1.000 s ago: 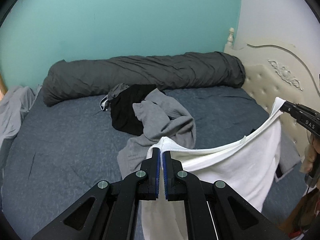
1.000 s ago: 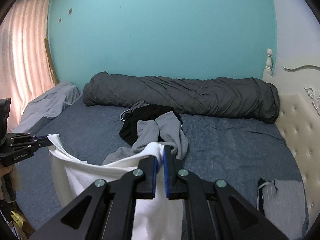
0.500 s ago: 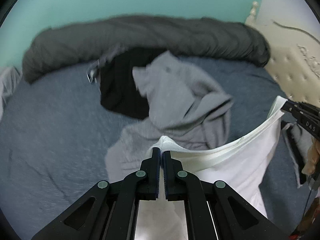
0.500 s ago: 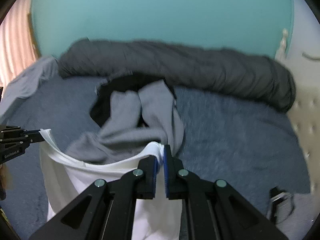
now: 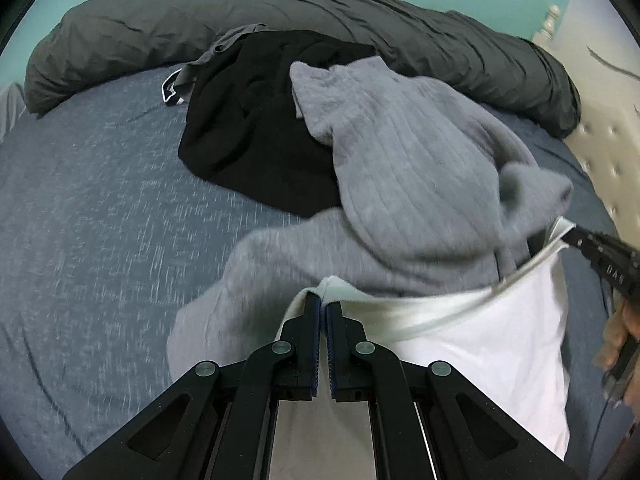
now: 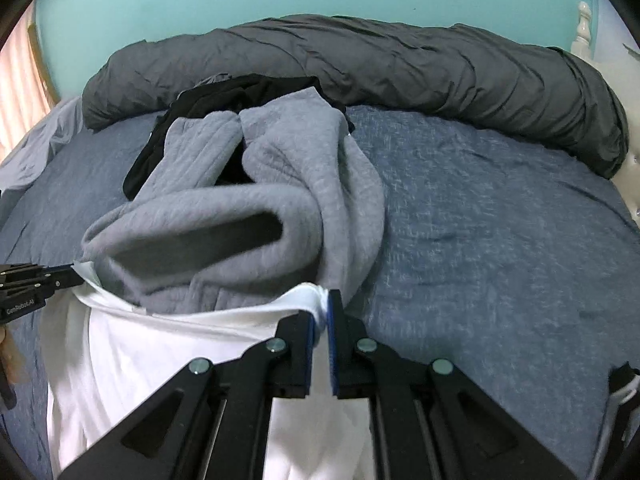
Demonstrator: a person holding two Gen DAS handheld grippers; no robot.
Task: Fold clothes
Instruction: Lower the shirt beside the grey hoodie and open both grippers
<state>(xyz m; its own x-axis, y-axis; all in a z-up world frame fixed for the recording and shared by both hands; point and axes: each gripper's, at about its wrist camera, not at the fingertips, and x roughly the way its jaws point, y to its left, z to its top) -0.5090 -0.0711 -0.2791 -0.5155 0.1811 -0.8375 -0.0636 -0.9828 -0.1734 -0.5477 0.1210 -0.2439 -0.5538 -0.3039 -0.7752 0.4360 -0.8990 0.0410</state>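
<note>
A white garment [image 5: 488, 344] [image 6: 152, 356] hangs stretched between my two grippers, low over the blue bed. My left gripper [image 5: 323, 303] is shut on one top corner of it. At the other top corner my right gripper [image 6: 325, 300] is shut as well. Each gripper shows in the other's view: the right one [image 5: 576, 238] at the right edge, the left one [image 6: 70, 278] at the left edge. Just beyond the white cloth lies a crumpled grey ribbed sweater [image 5: 400, 168] [image 6: 248, 208], partly over a black garment [image 5: 256, 128] [image 6: 224, 92].
A long dark grey rolled duvet [image 5: 320, 12] [image 6: 400, 72] lies along the far side of the blue bedsheet [image 5: 88, 220] [image 6: 500, 220]. A cream padded headboard [image 5: 608, 144] stands at the right. Another grey garment [image 6: 618, 396] lies at the bed's near right.
Both grippers have dropped and moved forward toward the bed with the white garment between them. The grey sweater and black garment now fill much more of both views.
</note>
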